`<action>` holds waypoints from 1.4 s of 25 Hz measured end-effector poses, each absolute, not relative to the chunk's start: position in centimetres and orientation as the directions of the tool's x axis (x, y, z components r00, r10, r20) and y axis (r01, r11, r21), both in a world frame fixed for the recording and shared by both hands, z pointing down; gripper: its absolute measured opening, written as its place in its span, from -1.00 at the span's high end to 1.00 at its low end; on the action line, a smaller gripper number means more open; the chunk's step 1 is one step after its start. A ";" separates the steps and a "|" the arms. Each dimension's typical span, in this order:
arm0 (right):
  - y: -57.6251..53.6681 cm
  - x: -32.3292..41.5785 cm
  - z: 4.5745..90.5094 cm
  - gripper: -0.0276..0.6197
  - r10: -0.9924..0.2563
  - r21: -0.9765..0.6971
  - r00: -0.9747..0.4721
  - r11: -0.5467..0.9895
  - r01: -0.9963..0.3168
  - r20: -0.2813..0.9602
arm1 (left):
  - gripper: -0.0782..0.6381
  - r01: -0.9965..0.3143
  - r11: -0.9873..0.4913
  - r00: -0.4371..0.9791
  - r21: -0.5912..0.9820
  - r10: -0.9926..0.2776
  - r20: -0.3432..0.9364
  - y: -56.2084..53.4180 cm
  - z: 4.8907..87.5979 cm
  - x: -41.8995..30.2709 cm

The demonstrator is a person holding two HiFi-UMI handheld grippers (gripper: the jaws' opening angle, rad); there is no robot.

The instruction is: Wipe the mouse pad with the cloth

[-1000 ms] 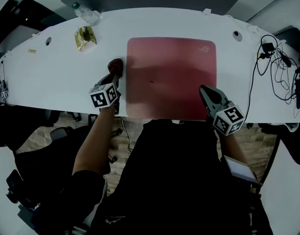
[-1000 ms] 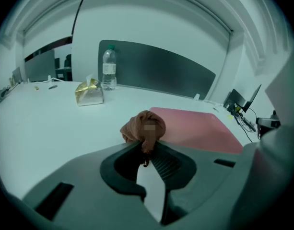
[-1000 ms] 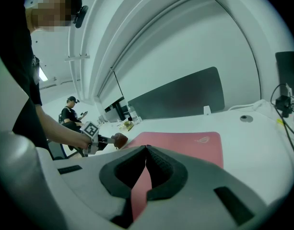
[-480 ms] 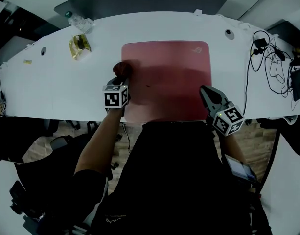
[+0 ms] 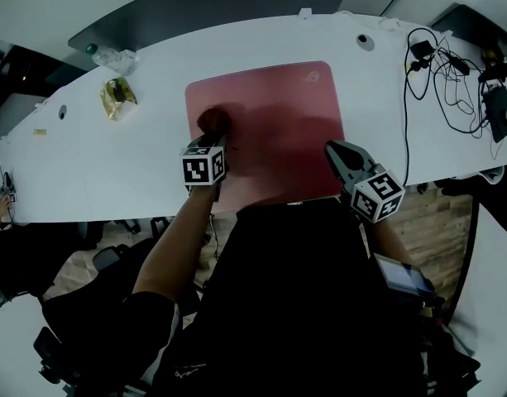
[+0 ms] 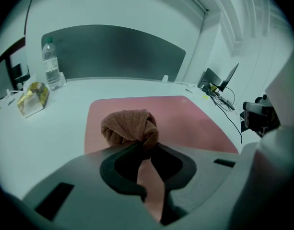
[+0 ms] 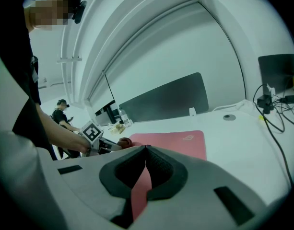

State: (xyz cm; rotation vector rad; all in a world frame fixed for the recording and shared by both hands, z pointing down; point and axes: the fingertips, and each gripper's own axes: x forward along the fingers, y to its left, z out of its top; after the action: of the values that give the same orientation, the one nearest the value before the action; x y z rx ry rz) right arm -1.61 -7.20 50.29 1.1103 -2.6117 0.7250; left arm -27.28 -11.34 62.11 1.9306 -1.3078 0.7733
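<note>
Left tool (image 6: pixel 139 145) is clamped on the brown cloth (image 6: pixel 130 127), jaws pinched tight on the bundle's near side, so the wad bulges out ahead of the tips. From the head view, that cloth (image 5: pixel 213 121) sits on the red mouse pad (image 5: pixel 278 114), in its left part, just inside the left edge. So, by my read, we're in the wiping step itself, and on the left side of the job: the whole middle and right of the pad lie open beyond the bundle.

Right tool (image 5: pixel 329 147) hangs over the pad's near right area, jaws together with nothing between them (image 7: pixel 146 147). Whether it presses on the pad, I can't tell.

Next move, I'd say: press the wad down and drag it across toward the logo corner, then work back in rows. The bundle is tightly balled, so only a small patch will touch; firm pressure matters. The pad lies loose on the white counter (image 5: pixel 112 164), so it may slide unless the right tool pins it.
</note>
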 end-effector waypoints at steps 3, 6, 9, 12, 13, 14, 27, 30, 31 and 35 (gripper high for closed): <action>-7.4 -0.7 50.3 0.83 -0.619 -0.365 -0.694 0.590 -0.720 0.369 | 0.61 -0.935 -0.288 0.336 0.207 -0.530 0.779 -11.8 62.2 -25.2; -7.5 0.5 50.4 0.83 -0.621 -0.374 -0.693 0.584 -0.721 0.367 | 0.61 -0.931 -0.301 0.343 0.208 -0.520 0.782 -12.4 62.2 -23.3; -7.7 1.5 50.5 0.83 -0.623 -0.383 -0.693 0.579 -0.720 0.362 | 0.61 -0.928 -0.306 0.350 0.214 -0.510 0.786 -12.7 62.3 -21.7; -8.1 2.4 50.5 0.83 -0.621 -0.393 -0.698 0.579 -0.715 0.355 | 0.61 -0.925 -0.312 0.356 0.219 -0.502 0.788 -13.1 62.3 -20.1; -8.3 2.7 50.6 0.83 -0.620 -0.396 -0.700 0.579 -0.713 0.353 | 0.61 -0.924 -0.314 0.358 0.220 -0.499 0.789 -13.2 62.3 -19.6; -8.4 3.0 50.6 0.83 -0.619 -0.399 -0.702 0.579 -0.711 0.352 | 0.61 -0.923 -0.316 0.359 0.221 -0.496 0.791 -13.3 62.3 -19.0; -11.2 6.5 51.0 0.83 -0.592 -0.433 -0.733 0.594 -0.678 0.336 | 0.61 -0.902 -0.351 0.398 0.252 -0.450 0.799 -14.9 62.3 -11.1; -11.7 7.2 51.2 0.83 -0.587 -0.443 -0.739 0.595 -0.671 0.331 | 0.61 -0.895 -0.362 0.411 0.262 -0.439 0.799 -15.3 62.3 -9.2; -11.8 7.4 51.2 0.83 -0.586 -0.447 -0.741 0.595 -0.668 0.329 | 0.61 -0.892 -0.367 0.415 0.264 -0.436 0.799 -15.4 62.3 -8.6; -12.2 8.3 51.7 0.83 -0.573 -0.462 -0.751 0.596 -0.657 0.329 | 0.61 -0.880 -0.390 0.432 0.272 -0.418 0.799 -15.8 62.3 -6.0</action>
State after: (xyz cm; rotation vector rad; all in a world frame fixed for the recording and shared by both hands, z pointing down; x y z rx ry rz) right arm 8.33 -12.20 51.71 1.0379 -2.6740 0.8646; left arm -6.01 -15.81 62.29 1.9842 -1.0917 0.8380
